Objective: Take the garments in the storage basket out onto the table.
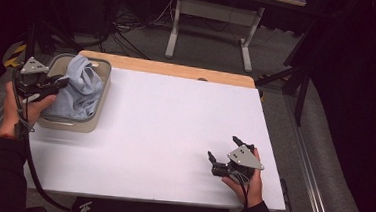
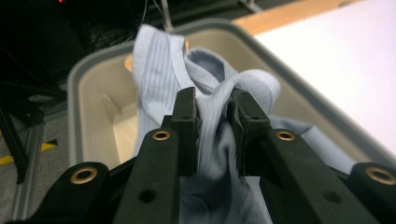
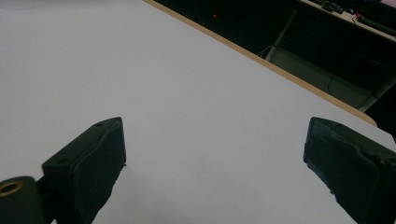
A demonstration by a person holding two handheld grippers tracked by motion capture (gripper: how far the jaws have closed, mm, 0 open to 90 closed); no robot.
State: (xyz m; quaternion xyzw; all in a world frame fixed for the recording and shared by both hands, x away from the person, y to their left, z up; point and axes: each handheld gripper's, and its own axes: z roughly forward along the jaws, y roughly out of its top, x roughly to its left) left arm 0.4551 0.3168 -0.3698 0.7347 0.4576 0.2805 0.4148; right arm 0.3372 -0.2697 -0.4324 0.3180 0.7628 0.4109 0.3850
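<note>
A crumpled light blue cloth (image 1: 82, 86) lies heaped in a beige plastic bin (image 1: 69, 126) at the table's far left corner. My left gripper (image 1: 60, 83) reaches into the bin from the left. In the left gripper view its jaws (image 2: 213, 100) are shut on a raised fold of the cloth (image 2: 159, 60), with the bin's rim (image 2: 74, 93) behind. My right gripper (image 1: 223, 147) rests in a hand near the table's front right, open. In the right gripper view its wide-apart jaws (image 3: 215, 135) have nothing between them above the white tabletop (image 3: 140, 70).
The white table (image 1: 175, 120) has a wooden strip (image 1: 178, 69) along its far edge. Behind it on the floor stand a grey desk frame (image 1: 209, 22) and loose cables (image 1: 125, 36). A dark stand (image 1: 299, 68) rises off the far right corner.
</note>
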